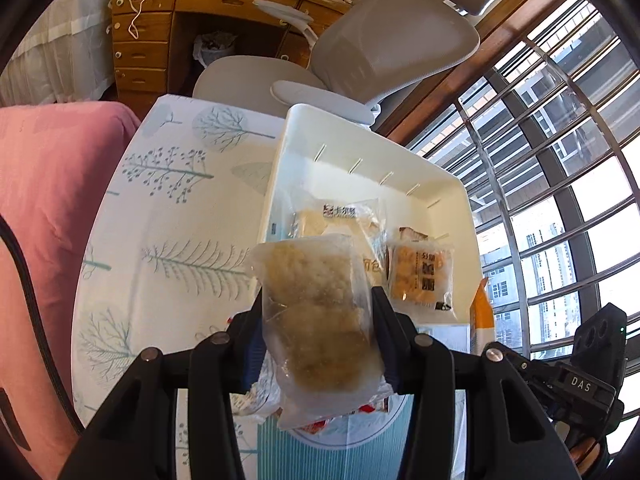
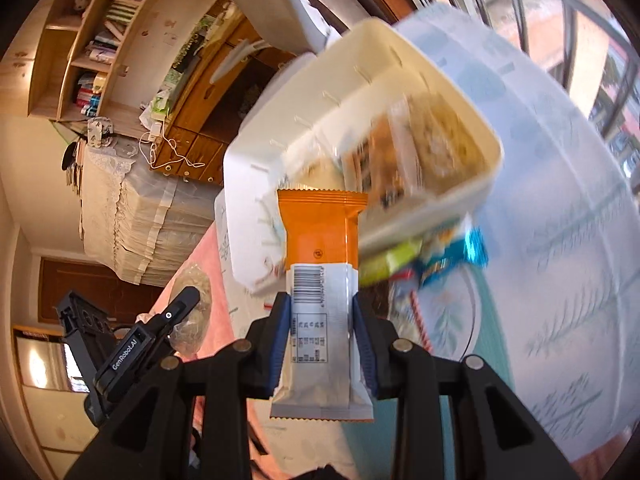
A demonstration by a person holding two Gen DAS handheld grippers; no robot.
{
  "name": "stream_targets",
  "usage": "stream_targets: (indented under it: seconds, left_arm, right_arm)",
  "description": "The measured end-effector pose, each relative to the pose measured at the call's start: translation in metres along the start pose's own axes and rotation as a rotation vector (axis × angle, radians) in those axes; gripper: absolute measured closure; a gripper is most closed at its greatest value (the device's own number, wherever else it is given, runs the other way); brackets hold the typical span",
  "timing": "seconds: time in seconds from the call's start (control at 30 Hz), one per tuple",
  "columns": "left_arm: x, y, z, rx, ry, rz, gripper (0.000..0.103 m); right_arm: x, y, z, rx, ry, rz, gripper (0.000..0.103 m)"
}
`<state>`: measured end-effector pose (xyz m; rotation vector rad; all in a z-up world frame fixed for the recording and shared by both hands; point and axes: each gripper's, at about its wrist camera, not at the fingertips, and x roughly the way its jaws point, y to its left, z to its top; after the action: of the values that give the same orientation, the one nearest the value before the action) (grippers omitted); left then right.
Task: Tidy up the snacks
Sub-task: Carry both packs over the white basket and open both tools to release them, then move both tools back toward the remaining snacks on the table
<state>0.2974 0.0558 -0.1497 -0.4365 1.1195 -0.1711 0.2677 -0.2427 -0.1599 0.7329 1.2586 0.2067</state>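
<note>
My left gripper [image 1: 318, 320] is shut on a clear packet of pale brown cake [image 1: 316, 312], held up in front of the white plastic bin [image 1: 340, 140]. Inside the bin lie a clear bread packet [image 1: 344, 216] and a small biscuit packet [image 1: 422, 280]. My right gripper [image 2: 320, 312] is shut on an orange and white snack bar [image 2: 320, 280], upright before the same bin [image 2: 280, 120], which holds blurred packets [image 2: 420, 140]. The orange bar's edge [image 1: 482, 316] shows at the right of the left wrist view. The left gripper and its cake packet [image 2: 192, 304] appear at the lower left of the right wrist view.
The bin stands on a table with a tree-print cloth [image 1: 172, 200]. Loose snacks in green, blue and red wrappers [image 2: 432, 256] lie on the cloth beside the bin. A grey office chair [image 1: 380, 52] and wooden desk [image 1: 160, 20] stand behind; a pink cushion [image 1: 48, 200] is left, window bars [image 1: 560, 160] right.
</note>
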Motion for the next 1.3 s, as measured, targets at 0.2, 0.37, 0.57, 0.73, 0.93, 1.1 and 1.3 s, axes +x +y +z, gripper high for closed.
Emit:
stream_targets:
  seconds: [0.2,0.37,0.57,0.73,0.93,1.1,1.3]
  left_arm:
    - [0.018,-0.024,0.015,0.031,-0.020,0.031,0.057]
    - [0.040,-0.042,0.022,0.041,-0.006,0.056,0.057]
    - [0.066,-0.057,0.020,0.039,0.043,0.075,0.057]
    - [0.077,-0.064,0.018,0.053,0.068,0.101,0.054]
    - [0.073,-0.064,0.021,0.050,0.068,0.120,0.038]
    - [0.068,-0.062,0.018,0.045,0.080,0.120,0.034]
    - [0.052,-0.064,0.006,0.076,0.085,0.105,0.033]
  right_arm:
    - [0.002,-0.013,0.040,-0.058,-0.046,-0.038,0.071]
    - [0.008,-0.028,0.066,-0.081,-0.094,-0.069,0.071]
    - [0.015,-0.054,0.087,-0.084,-0.141,-0.125,0.071]
    - [0.022,-0.066,0.094,-0.092,-0.152,-0.118,0.069]
    - [0.021,-0.073,0.094,-0.058,-0.158,-0.090,0.066]
    - [0.015,-0.071,0.090,-0.054,-0.171,-0.092,0.053]
    - [-0.003,-0.068,0.076,-0.044,-0.205,-0.074,0.048]
